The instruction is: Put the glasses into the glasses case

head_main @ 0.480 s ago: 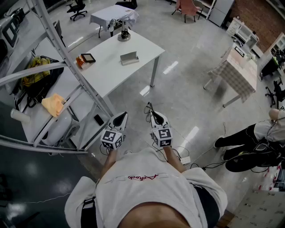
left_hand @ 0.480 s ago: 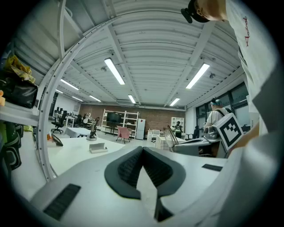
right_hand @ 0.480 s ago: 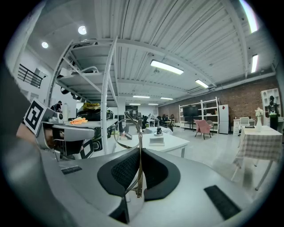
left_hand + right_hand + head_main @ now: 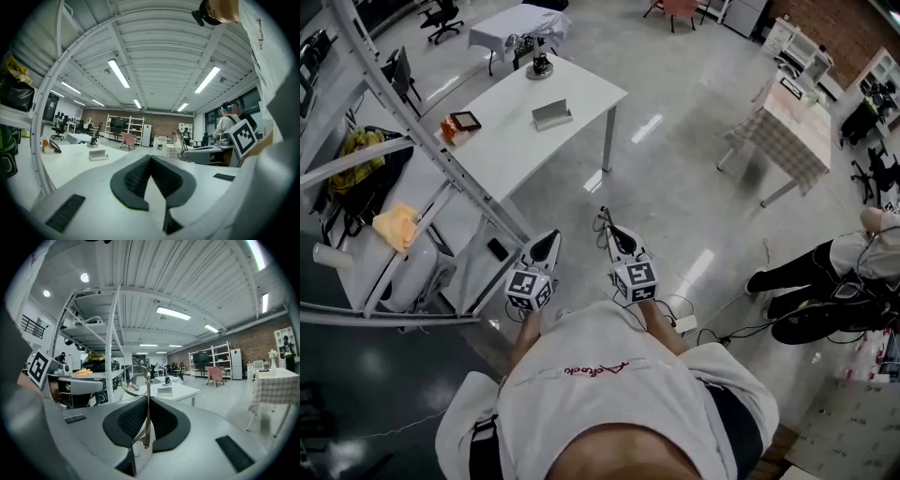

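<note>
My right gripper is shut on the thin wire-framed glasses, held by one temple with the lenses standing up ahead of the jaws. Beside it, my left gripper is shut with nothing between its pads. Both are held level in front of the person's chest, over the floor. The grey glasses case lies on the white table some way ahead, and also shows as the small case far off in the left gripper view and as the case in the right gripper view.
A metal rack with bags and an orange cloth stands at the left, close to the table. On the table are an orange box with a tablet and a dark stand. A checked table and a seated person are at the right.
The grippers have shifted a little up and left in the head view, and the table and room have slid left too. The glasses stay in the right gripper.
</note>
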The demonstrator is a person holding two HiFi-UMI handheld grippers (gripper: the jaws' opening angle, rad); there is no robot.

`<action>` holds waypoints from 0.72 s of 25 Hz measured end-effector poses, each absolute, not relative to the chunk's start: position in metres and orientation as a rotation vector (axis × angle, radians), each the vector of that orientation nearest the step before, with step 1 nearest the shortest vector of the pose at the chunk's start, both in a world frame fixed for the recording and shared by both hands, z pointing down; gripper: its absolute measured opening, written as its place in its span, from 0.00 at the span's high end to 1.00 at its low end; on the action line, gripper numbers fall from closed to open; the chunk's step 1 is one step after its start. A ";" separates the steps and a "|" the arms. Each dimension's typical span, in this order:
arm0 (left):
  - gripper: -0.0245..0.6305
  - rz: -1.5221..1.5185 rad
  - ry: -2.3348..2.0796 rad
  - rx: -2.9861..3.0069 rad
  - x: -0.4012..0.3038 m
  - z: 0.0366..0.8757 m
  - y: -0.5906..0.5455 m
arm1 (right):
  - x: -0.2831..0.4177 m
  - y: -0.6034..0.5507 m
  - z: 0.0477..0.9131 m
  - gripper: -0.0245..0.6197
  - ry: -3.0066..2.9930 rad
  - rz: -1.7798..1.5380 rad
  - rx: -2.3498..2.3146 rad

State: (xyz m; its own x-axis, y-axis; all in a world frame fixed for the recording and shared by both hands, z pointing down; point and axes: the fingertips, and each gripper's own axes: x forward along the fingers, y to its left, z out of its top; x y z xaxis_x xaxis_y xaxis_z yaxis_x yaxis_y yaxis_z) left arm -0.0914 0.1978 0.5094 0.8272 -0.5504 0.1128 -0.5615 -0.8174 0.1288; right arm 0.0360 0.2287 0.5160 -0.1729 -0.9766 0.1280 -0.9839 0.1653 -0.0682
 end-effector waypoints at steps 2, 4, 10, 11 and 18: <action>0.93 0.106 -0.861 2.856 -0.080 0.509 0.201 | 0.046 0.233 0.516 0.91 -2.354 0.212 1.989; 0.93 0.110 -0.850 2.861 -0.068 0.509 0.206 | 0.056 0.238 0.516 0.91 -2.352 0.219 1.994; 0.93 0.144 -0.825 2.864 -0.042 0.519 0.224 | 0.076 0.252 0.529 0.91 -2.349 0.227 1.977; 0.93 0.153 -0.822 2.863 -0.038 0.521 0.227 | 0.078 0.253 0.531 0.91 -2.351 0.230 1.972; 0.93 0.171 -0.831 2.848 -0.020 0.526 0.234 | 0.090 0.257 0.539 0.91 -2.379 0.267 1.941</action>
